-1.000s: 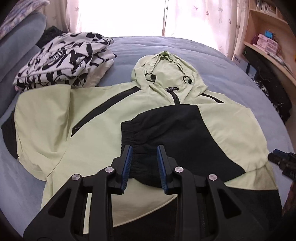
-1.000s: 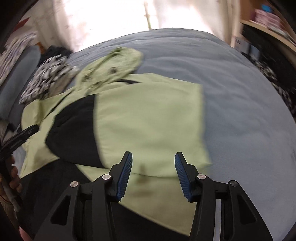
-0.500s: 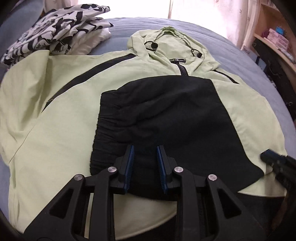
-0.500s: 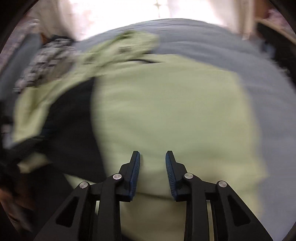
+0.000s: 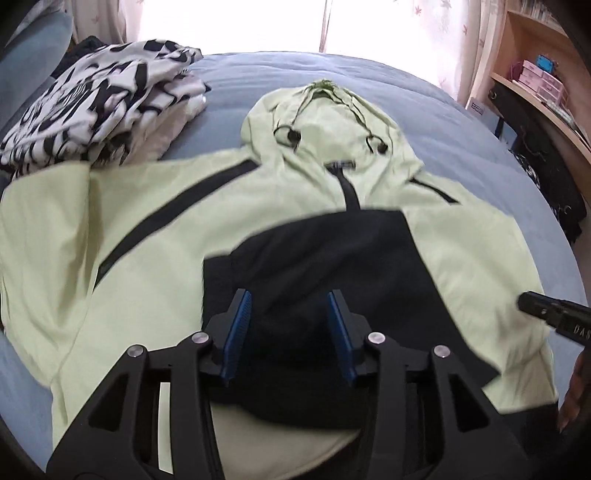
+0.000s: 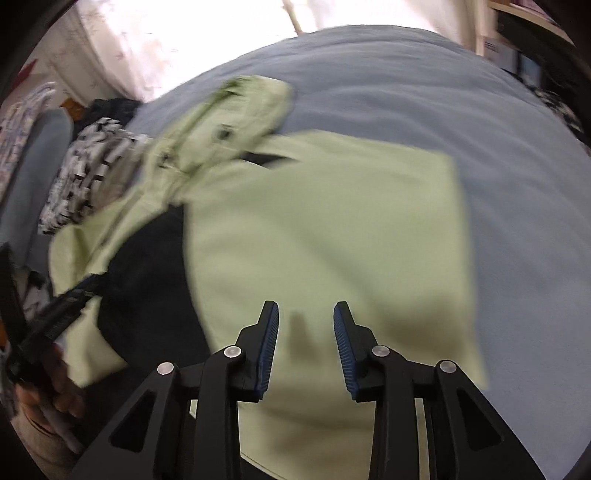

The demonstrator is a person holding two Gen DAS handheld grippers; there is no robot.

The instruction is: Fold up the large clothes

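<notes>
A pale green hooded jacket [image 5: 155,236] with black panels lies spread on the blue bed [image 5: 461,125], hood [image 5: 325,110] pointing away. A black sleeve end [image 5: 325,266] is folded across its chest. My left gripper [image 5: 290,325] is open and empty, just above that black sleeve. My right gripper [image 6: 304,339] is open and empty, above the green right side of the jacket [image 6: 325,229]. The right gripper's tip also shows at the right edge of the left wrist view [image 5: 546,317]. The left gripper shows at the left edge of the right wrist view [image 6: 55,317].
A pile of black-and-white patterned clothes [image 5: 96,107] lies at the back left of the bed, touching the jacket's left sleeve. Wooden shelves [image 5: 535,77] with boxes stand to the right. Bright curtains [image 5: 229,26] hang behind the bed. Bare blue bedding [image 6: 517,184] lies right of the jacket.
My left gripper opened wider and pulled back up from the black sleeve. My right gripper opened again after narrowing and swung back, so more bare bed shows on the right.
</notes>
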